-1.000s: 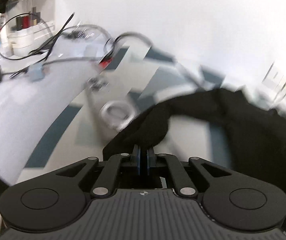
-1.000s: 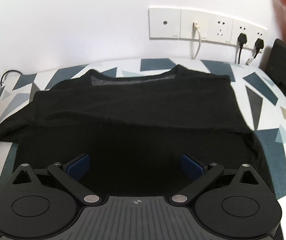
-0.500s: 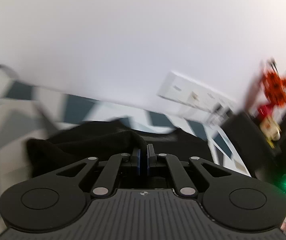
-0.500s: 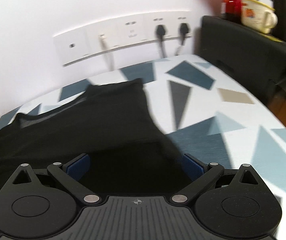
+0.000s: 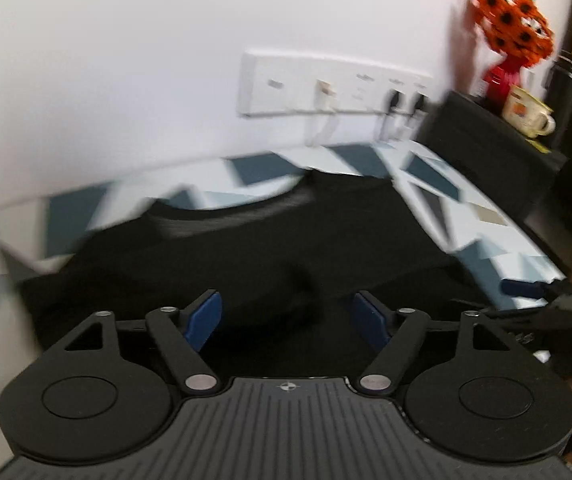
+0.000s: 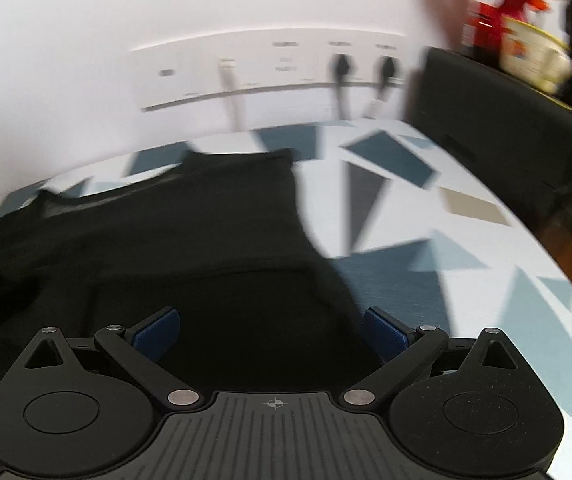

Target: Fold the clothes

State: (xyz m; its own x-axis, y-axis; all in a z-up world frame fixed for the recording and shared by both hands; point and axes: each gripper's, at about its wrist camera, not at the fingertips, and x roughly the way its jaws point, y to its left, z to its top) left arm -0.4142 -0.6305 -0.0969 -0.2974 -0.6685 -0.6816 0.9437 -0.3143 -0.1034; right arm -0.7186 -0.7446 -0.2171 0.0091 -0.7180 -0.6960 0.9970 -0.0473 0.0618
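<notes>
1. My left gripper point(image 5: 288, 316) has its blue pads spread wide apart with nothing between them; it hangs just above the black shirt point(image 5: 269, 248), over the shirt's near part, on the side away from the socket strip point(image 5: 334, 84).

2. My right gripper point(image 6: 271, 330) is spread apart too and holds nothing. It sits over the shirt's near right part, far from the socket strip, with its right pad close to the cloth's right edge.

3. The shirt lies on the patterned tabletop point(image 6: 466, 248), neckline toward the socket strip, and looks already partly doubled over, with a fold line running across it.

4. Both views are smeared by motion, so I cannot tell exactly where the near hem lies or how many layers sit under my pads.

5. The risk, as I judge it: closing on one layer only would peel the fold apart when I lift.

6. Black on black hides the edges; a pinch short of the edge would bunch the cloth and skew the next fold.

7. The black box point(image 6: 498, 112) carrying the mug point(image 5: 526, 114) and red vase point(image 5: 504, 76) stands right of the socket strip; a wide swing could knock them.
</notes>
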